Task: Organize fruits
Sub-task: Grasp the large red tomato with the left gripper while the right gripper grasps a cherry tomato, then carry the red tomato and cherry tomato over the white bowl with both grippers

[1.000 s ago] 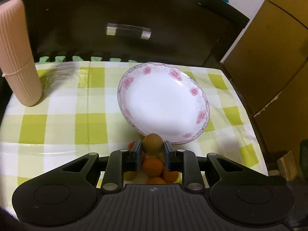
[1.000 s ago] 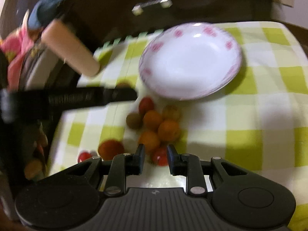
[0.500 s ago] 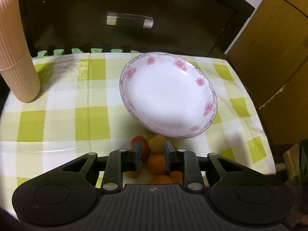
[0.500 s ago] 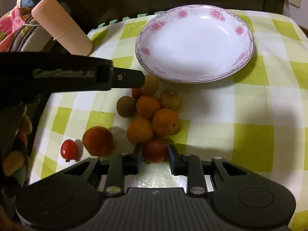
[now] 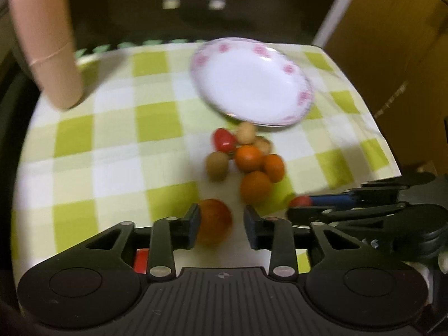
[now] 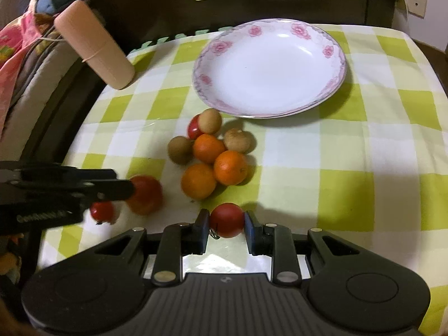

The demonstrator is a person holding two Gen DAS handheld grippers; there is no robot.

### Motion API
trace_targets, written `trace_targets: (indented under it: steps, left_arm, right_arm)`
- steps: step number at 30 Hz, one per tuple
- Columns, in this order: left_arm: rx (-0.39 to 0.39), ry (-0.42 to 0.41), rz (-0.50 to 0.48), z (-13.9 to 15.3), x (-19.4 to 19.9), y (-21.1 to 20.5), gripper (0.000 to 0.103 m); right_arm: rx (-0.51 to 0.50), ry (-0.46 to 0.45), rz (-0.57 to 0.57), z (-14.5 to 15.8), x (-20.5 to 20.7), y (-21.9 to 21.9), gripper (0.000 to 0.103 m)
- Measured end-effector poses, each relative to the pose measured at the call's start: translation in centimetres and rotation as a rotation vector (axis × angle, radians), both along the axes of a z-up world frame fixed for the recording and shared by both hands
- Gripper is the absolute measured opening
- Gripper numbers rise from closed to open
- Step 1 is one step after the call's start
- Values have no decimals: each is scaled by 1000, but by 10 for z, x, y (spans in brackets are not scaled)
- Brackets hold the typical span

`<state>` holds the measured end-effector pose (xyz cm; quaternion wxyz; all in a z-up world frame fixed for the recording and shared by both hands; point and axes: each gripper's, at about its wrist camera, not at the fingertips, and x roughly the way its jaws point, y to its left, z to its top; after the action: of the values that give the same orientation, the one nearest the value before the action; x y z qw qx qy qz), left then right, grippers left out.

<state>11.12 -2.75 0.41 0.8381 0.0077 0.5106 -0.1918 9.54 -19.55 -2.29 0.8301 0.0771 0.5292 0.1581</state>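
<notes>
Left wrist view, blurred: left tongs (image 5: 222, 225) spread apart, a reddish-orange fruit (image 5: 214, 221) between the fingers, touching the left one only; floral plate (image 5: 250, 81) empty on the checked table (image 5: 106, 151); cluster of oranges (image 5: 256, 168) just before the plate; pink ribbed cylinder (image 5: 46, 44) far left.

Right wrist view: right tongs (image 6: 226, 228) clenched on a red tomato (image 6: 226, 219); three oranges, brown fruits (image 6: 179, 149) between tomato and plate; small red fruit (image 6: 102, 212) left.

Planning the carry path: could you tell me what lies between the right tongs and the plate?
Right wrist view: three oranges and brown fruits lie between the right tongs and plate.
</notes>
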Motion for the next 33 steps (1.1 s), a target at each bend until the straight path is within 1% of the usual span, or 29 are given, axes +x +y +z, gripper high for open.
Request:
trace_targets:
  steps: [1,3,5,7,9,12,14,16,18,22,25,31,33]
  left_arm:
    - [14,-10,-15,-1,0,-5,56]
    - [52,-29,-35,-4,2,-13,63]
    - [94,-41,-36,-9,5,-16,65]
    - [112,-44,-37,-13,6,-15,68]
    - [125,-42,-28,-17,9,-11,69]
    - [127,-32,-15,-21,13,-7,68]
    - [127,-12,-16,-23,14,-5,65]
    - [121,21,-30,-29,14,-5,58]
    - [124,37,-33,-34,13,-6,57]
    - [124,29,-40,-34,14,-11,54]
    - [142,21,-51,-35,12,-14,51]
    - [142,43,-37,-33,6,-12,51]
    - [152,28,-44,-34,3,-14,51]
  right_arm:
    - [1,-1,2,0,-2,1,25]
    - [0,2,2,0,-4,3,25]
    - [-3,4,-4,-1,-3,2,25]
    - [-4,9,-15,-2,-2,-2,25]
    - [3,14,-27,-3,0,-6,25]
    - [8,18,-41,-4,4,-11,25]
    - [10,18,-45,-4,5,-11,25]
    - [13,19,-46,-4,6,-11,25]
    - [16,17,-47,-3,6,-11,25]
    - [15,16,-44,-3,7,-10,25]
    - [11,20,-48,-4,7,-11,25]
    - [15,20,-58,-3,9,-12,25]
    - [17,18,-60,-3,8,-12,25]
